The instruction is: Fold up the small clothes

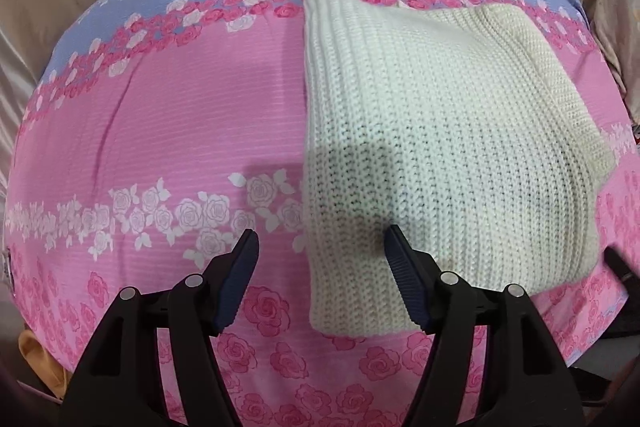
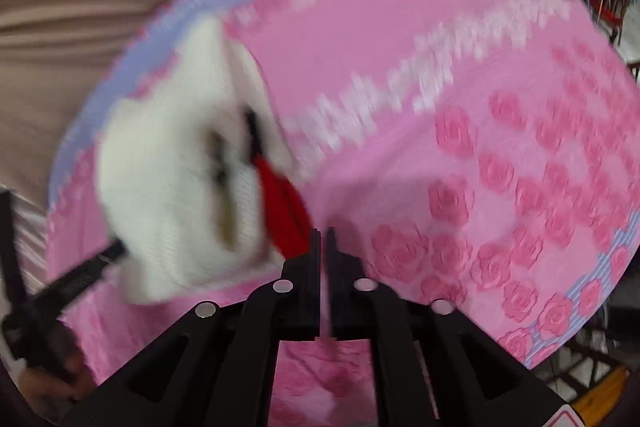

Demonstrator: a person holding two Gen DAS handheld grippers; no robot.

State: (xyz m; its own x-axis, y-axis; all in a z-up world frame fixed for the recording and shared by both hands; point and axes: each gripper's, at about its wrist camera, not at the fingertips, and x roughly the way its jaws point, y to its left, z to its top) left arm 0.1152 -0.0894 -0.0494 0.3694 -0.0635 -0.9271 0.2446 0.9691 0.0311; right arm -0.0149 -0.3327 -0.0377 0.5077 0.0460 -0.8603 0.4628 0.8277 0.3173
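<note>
While the cream knit garment (image 1: 440,131) lies flat on the pink rose-print sheet (image 1: 180,115), it already reads as a compact folded block: ribbed panel on top, a yellower layer showing along its far right edge. My left gripper (image 1: 320,239) hangs over its near left corner, fingers spread wide and holding nothing; one blue pad (image 1: 404,275) sits above the knit, the other above bare sheet. The right wrist view is badly smeared. There the knit (image 2: 168,163) is a white blur with a red patch (image 2: 284,203) at its near edge and something dark on top; I cannot tell what either is. My right gripper (image 2: 324,235) shows its fingers pressed together with nothing visible between them, beside the garment rather than on it. Judgement: the fold looks largely made. What may remain is squaring edges, perhaps one more fold.
</note>
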